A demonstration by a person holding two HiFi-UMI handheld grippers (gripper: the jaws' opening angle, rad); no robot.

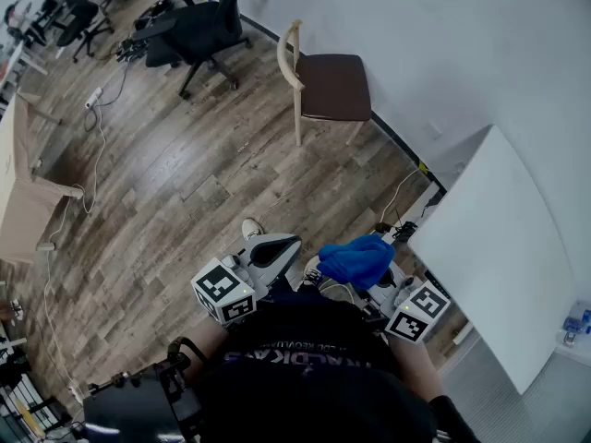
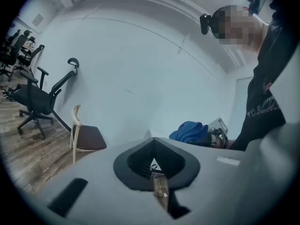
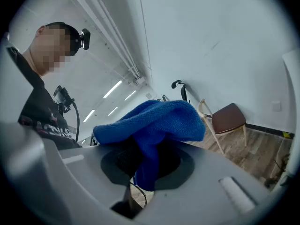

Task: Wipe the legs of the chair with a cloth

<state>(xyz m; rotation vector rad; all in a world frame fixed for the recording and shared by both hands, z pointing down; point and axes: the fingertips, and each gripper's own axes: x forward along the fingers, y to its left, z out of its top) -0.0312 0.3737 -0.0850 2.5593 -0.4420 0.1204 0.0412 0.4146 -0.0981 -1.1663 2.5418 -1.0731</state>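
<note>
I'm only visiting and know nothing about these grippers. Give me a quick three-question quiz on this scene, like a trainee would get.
1. Which holds the blue cloth: the left gripper or the right gripper?
2. The wooden chair stands: A beside the white wall; B on its side; C upside down.
3. True or false: the cloth touches the chair's legs.
Key: 1 right gripper; 2 A; 3 false.

Bare wooden floor [image 1: 231, 183] lies open between the person and the wooden chair [image 1: 325, 83], and its near legs stand clear. Its far side sits near the wall [image 1: 443, 44] (little room there). A black office chair [image 1: 199, 28] stands near on the left. A white panel [image 1: 499, 247] and a cable [image 1: 399, 195] crowd the right.
</note>
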